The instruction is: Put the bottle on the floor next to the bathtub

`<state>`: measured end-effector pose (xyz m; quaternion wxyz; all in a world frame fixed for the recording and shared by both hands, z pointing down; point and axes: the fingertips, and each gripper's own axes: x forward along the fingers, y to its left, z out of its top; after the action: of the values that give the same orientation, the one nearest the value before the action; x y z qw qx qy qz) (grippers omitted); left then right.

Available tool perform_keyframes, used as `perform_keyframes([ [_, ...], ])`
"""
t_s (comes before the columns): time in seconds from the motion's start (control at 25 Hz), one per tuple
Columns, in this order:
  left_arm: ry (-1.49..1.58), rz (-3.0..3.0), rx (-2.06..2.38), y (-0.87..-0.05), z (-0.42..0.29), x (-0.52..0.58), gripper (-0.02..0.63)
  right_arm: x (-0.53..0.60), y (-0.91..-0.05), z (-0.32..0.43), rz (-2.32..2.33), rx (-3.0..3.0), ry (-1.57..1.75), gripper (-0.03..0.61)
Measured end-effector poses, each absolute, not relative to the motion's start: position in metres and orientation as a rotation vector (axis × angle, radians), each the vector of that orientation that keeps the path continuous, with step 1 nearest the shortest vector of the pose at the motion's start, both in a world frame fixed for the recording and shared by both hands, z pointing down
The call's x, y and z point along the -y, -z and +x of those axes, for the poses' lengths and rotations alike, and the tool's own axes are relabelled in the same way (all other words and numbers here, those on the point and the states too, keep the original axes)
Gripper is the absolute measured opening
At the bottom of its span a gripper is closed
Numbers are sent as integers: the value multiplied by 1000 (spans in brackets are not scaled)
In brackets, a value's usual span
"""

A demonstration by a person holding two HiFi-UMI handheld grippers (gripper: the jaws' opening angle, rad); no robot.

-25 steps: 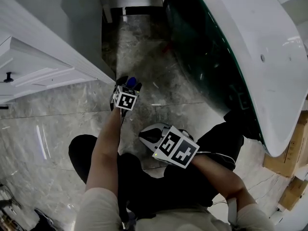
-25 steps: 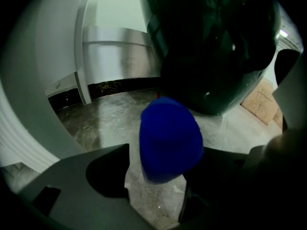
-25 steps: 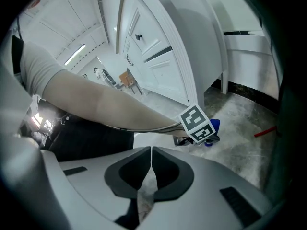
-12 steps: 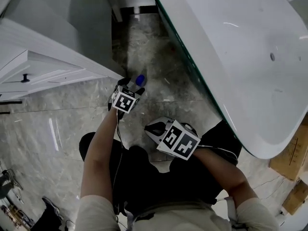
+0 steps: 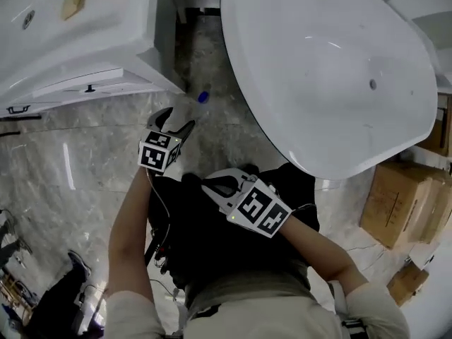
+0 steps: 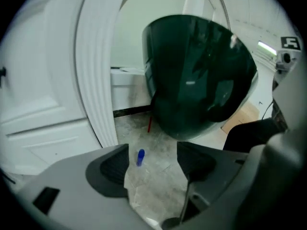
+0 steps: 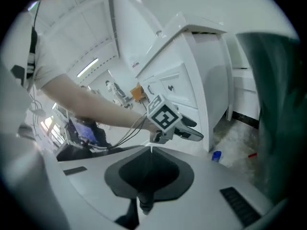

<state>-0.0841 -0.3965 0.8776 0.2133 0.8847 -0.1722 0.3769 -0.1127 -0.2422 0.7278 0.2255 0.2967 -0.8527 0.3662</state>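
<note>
The bottle (image 5: 203, 97), clear with a blue cap, stands on the marble floor beside the bathtub (image 5: 332, 69). Its cap also shows in the left gripper view (image 6: 140, 157) and the right gripper view (image 7: 217, 155). My left gripper (image 5: 175, 122) hangs well above it, open; its jaws have just been opening and nothing is between them (image 6: 152, 159). The right gripper (image 5: 214, 188) is lower in the head view, over my dark trousers, with its pads closed together (image 7: 149, 150) on nothing. The bathtub's dark green outer wall (image 6: 196, 75) rises behind the bottle.
A white cabinet (image 5: 85, 48) stands left of the bottle, leaving a narrow strip of floor between it and the tub. A small red thing (image 6: 149, 124) lies near the tub's foot. Cardboard boxes (image 5: 399, 203) sit at the right.
The left gripper has let go of the bottle and risen away from it; the bottle stays on the floor. The right gripper and the head camera have risen too.
</note>
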Motion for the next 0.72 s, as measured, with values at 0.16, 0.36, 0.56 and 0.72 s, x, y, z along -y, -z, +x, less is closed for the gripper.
perform_keyframes([
  [0.16,-1025,2466,497,-784,-110,389,356,228,-653,-96,842,2322,-1087,28],
  [0.36,-959,2435,584,-689,-118,382,356,222,-586,-62,888,2223,-945,29],
  [0.56,-874,2366,741,-623,-140,356,356,209,-558,-45,876,2161,-600,29],
  [0.72,-1001,2367,803,-600,-154,339,356,196,-572,-5,827,1984,-217,28],
])
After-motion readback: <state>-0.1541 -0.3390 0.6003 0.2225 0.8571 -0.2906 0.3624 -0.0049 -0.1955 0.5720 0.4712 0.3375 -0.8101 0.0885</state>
